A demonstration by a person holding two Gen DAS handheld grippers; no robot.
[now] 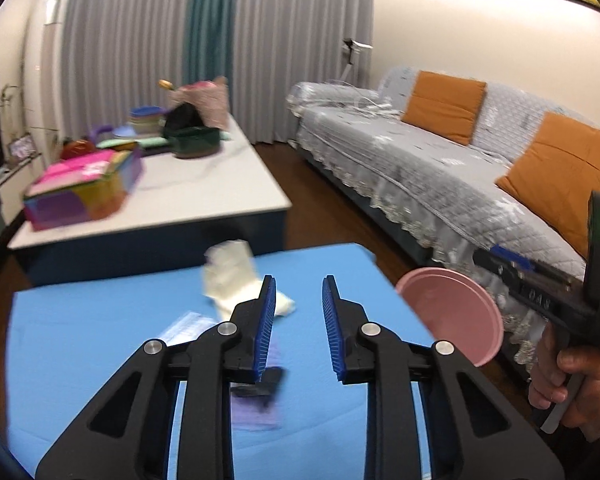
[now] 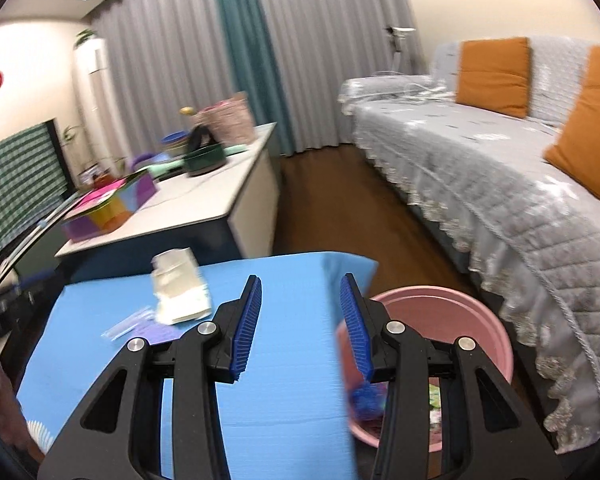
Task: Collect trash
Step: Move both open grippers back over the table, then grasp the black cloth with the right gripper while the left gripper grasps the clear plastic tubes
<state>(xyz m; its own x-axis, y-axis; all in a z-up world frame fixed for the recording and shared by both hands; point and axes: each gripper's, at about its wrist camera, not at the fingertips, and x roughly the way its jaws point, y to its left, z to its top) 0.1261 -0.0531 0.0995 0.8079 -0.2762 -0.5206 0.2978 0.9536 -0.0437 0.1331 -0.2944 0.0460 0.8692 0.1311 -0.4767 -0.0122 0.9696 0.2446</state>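
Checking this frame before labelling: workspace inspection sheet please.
Surface: blue table top, mostly bare.
Job's things: crumpled white wrapper, clear plastic wrapper and purple packet on the blue top; pink bin on the floor beside it, with trash inside.
Clutter: white coffee table carrying a colourful box, a dark green pot and bowls.
Grippers: left gripper open, nothing between its pads; right gripper open, empty.
Cables: white cords on the sofa's far end.
Surroundings: grey-covered sofa, orange cushions, curtains, wood floor.
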